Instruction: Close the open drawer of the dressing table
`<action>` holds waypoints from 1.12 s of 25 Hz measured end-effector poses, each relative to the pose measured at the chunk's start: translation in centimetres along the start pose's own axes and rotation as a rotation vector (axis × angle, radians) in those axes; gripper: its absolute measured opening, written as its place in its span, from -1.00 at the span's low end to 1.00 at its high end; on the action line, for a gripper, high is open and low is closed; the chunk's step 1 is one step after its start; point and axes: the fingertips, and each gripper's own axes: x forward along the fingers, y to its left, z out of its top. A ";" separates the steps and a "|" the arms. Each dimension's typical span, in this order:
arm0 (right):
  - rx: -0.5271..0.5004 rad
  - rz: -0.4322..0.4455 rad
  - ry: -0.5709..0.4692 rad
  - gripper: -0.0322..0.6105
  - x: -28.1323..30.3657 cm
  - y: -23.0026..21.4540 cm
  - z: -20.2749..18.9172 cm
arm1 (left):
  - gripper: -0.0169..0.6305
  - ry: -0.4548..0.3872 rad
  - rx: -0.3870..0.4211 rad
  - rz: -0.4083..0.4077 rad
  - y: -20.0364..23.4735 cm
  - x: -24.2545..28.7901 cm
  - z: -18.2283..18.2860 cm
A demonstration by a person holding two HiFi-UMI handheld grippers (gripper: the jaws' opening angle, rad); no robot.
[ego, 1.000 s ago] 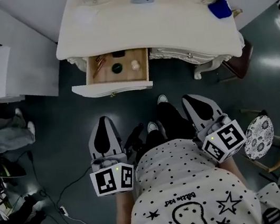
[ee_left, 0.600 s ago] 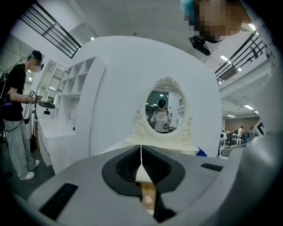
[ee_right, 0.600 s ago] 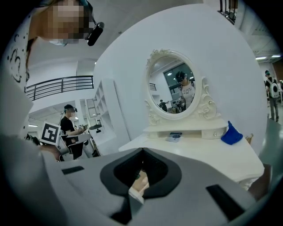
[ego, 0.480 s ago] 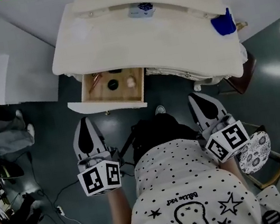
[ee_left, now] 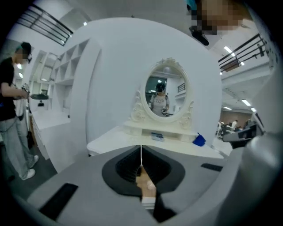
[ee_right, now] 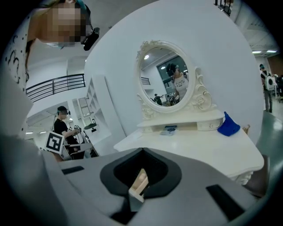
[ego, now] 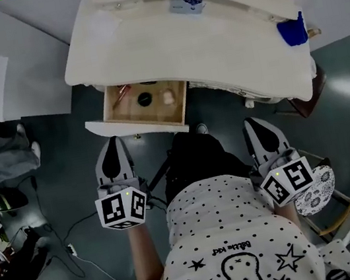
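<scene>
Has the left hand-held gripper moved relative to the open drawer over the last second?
Yes. The left hand-held gripper has come closer to the open drawer; the floor gap below its white front has narrowed.

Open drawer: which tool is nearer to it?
Left. The left tool sits just in front of the open drawer; the right tool hangs farther off to its right.

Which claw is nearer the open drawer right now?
The left claw, its tip just short of the open drawer; the right claw is off to the side.
</scene>
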 end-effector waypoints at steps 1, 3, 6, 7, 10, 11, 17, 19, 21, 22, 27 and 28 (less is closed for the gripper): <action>0.007 -0.006 0.008 -0.87 0.1 0.0 0.0 | -0.89 0.055 -0.011 -0.046 -0.1 0.5 -1.3; 0.020 -0.016 0.017 -0.87 0.4 0.2 0.1 | -0.89 0.178 -0.028 -0.091 0.7 1.2 -4.4; 0.029 -0.029 0.039 -0.87 1.2 0.6 -0.3 | -0.88 0.354 -0.022 -0.069 3.4 1.9 -9.7; 0.031 -0.033 0.048 -0.87 1.5 0.7 -0.5 | -0.83 0.412 -0.016 -0.064 4.2 2.0 -11.6; 0.037 -0.041 0.072 -0.87 2.1 0.8 -1.2 | -0.52 0.575 -0.014 -0.081 5.7 2.5 -16.9; 0.039 -0.042 0.077 -0.87 2.2 0.9 -1.2 | -0.48 0.618 -0.020 -0.092 5.8 2.7 -18.5; 0.037 -0.049 0.093 -0.87 2.2 0.8 -1.6 | -0.38 0.759 -0.029 -0.121 5.4 4.8 -25.5; 0.041 -0.055 0.098 -0.87 2.2 0.6 -1.8 | -0.38 0.769 -0.015 -0.110 5.3 5.7 -26.8; 0.041 -0.058 0.100 -0.87 2.2 0.7 -1.9 | -0.38 0.788 0.001 -0.107 5.1 6.7 -27.8; 0.041 -0.060 0.101 -0.87 2.2 0.7 -1.9 | -0.38 0.798 0.005 -0.107 5.1 7.0 -28.3; 0.042 -0.084 0.085 -0.87 1.6 0.5 -1.6 | -0.38 0.802 0.019 -0.058 5.6 8.3 -29.3; 0.045 -0.088 0.082 -0.87 1.5 0.4 -1.6 | -0.38 0.806 0.036 -0.051 5.7 8.6 -29.4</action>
